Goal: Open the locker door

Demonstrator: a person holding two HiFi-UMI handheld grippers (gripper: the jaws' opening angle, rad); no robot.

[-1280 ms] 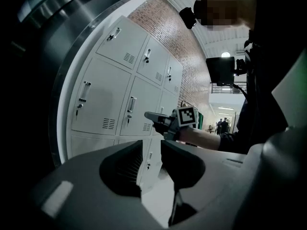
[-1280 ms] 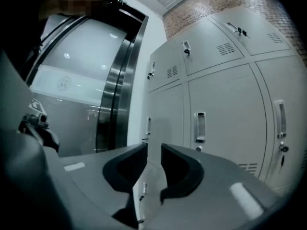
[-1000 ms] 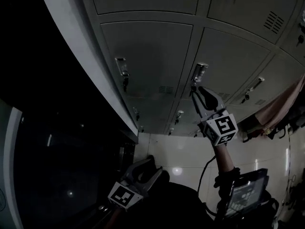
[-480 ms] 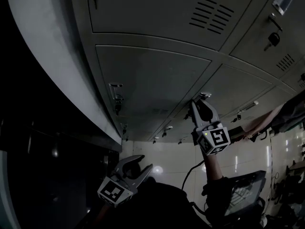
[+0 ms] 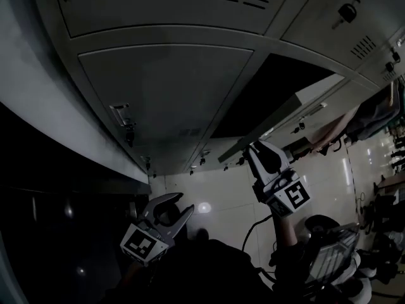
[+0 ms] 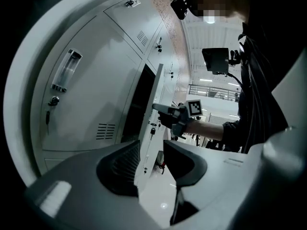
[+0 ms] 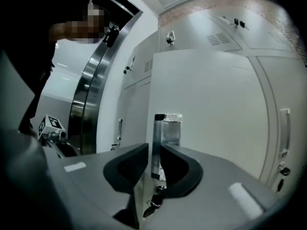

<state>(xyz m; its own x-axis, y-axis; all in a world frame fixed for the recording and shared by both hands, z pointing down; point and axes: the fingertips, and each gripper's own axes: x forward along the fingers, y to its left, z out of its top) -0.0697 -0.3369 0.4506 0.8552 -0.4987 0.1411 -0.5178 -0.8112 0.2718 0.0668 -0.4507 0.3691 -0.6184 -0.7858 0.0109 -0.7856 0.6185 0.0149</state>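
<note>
The grey locker door (image 5: 302, 100) stands swung out from its frame, with the dark inside of the locker (image 5: 272, 90) showing behind it. My right gripper (image 5: 257, 149) is at the door's free edge, shut on the clear pull handle (image 7: 154, 143). A key (image 7: 152, 204) hangs from the lock just below the jaws. My left gripper (image 5: 171, 206) hangs low and apart from the lockers, open, with nothing between its fingers. From the left gripper view the open door (image 6: 152, 123) shows edge-on, with the right gripper (image 6: 162, 111) on it.
More shut lockers surround the open one, among them a neighbouring door (image 5: 164, 87) on the left with its own handle and key (image 5: 125, 122). A dark wall or panel (image 5: 38, 208) lies further left. A person's arm and a screen (image 6: 216, 60) are at the right.
The locker door has swung outward with my right gripper on its handle, and the dark inside now shows. The left gripper stayed low and open.
</note>
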